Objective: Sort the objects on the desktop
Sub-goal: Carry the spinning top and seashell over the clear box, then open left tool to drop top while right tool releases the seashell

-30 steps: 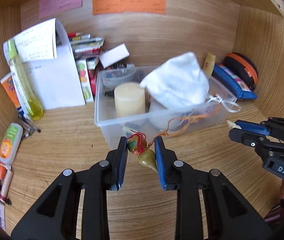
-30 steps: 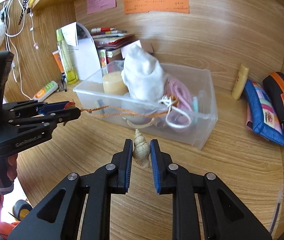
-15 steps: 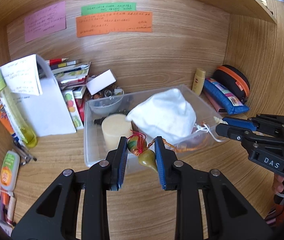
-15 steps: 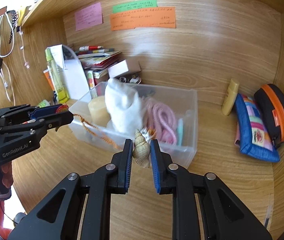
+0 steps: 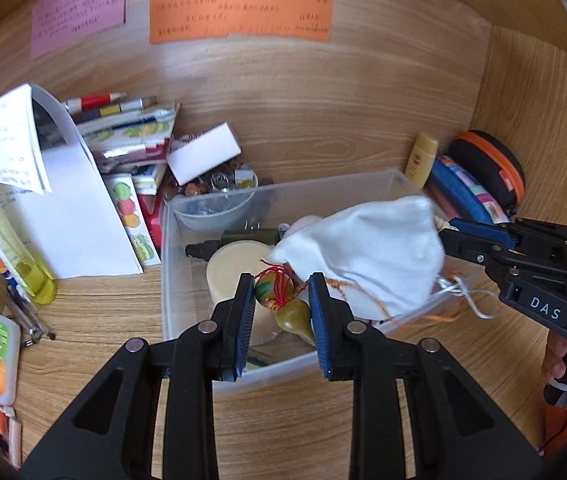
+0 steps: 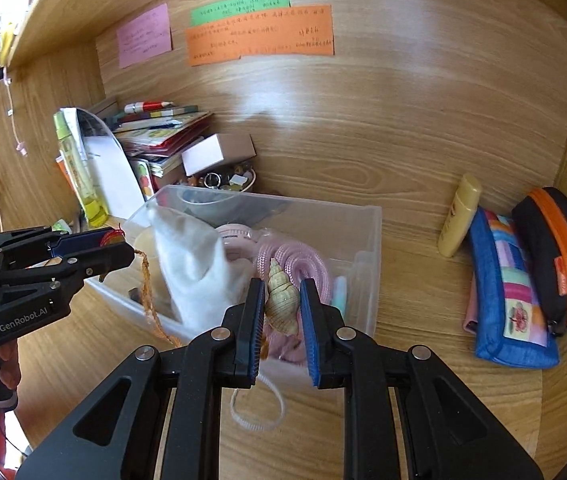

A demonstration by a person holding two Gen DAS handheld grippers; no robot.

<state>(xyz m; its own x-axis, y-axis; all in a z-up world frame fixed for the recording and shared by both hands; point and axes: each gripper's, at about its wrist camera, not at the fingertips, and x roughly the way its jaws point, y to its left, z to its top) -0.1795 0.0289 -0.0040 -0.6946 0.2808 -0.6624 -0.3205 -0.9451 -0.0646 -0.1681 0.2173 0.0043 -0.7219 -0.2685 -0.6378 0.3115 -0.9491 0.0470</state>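
Observation:
My left gripper (image 5: 279, 304) is shut on a small green gourd charm (image 5: 289, 312) with red thread, held over the near part of a clear plastic bin (image 5: 171, 280). An orange cord (image 6: 149, 304) trails from the charm over the bin's wall. My right gripper (image 6: 281, 304) is shut on a tan spiral seashell (image 6: 281, 298), above the bin's near right side. In the bin (image 6: 367, 248) lie a white cloth bag (image 5: 367, 252), a cream candle (image 5: 227, 268) and a pink coiled cord (image 6: 303, 260). Each gripper shows in the other's view: the right gripper (image 5: 449, 234), the left gripper (image 6: 117, 246).
A blue pouch (image 6: 507, 292), a black and orange case (image 6: 559, 252) and a yellow tube (image 6: 457, 216) lie right of the bin. Books (image 5: 131, 136), a white folder (image 5: 71, 216), a yellow-green bottle (image 5: 7, 240) and a bowl of trinkets (image 5: 215, 196) crowd the back left. Wooden walls close three sides.
Both grippers have moved forward from in front of the bin to over it, each keeping hold of its object. The orange cord now hangs slack over the bin wall.

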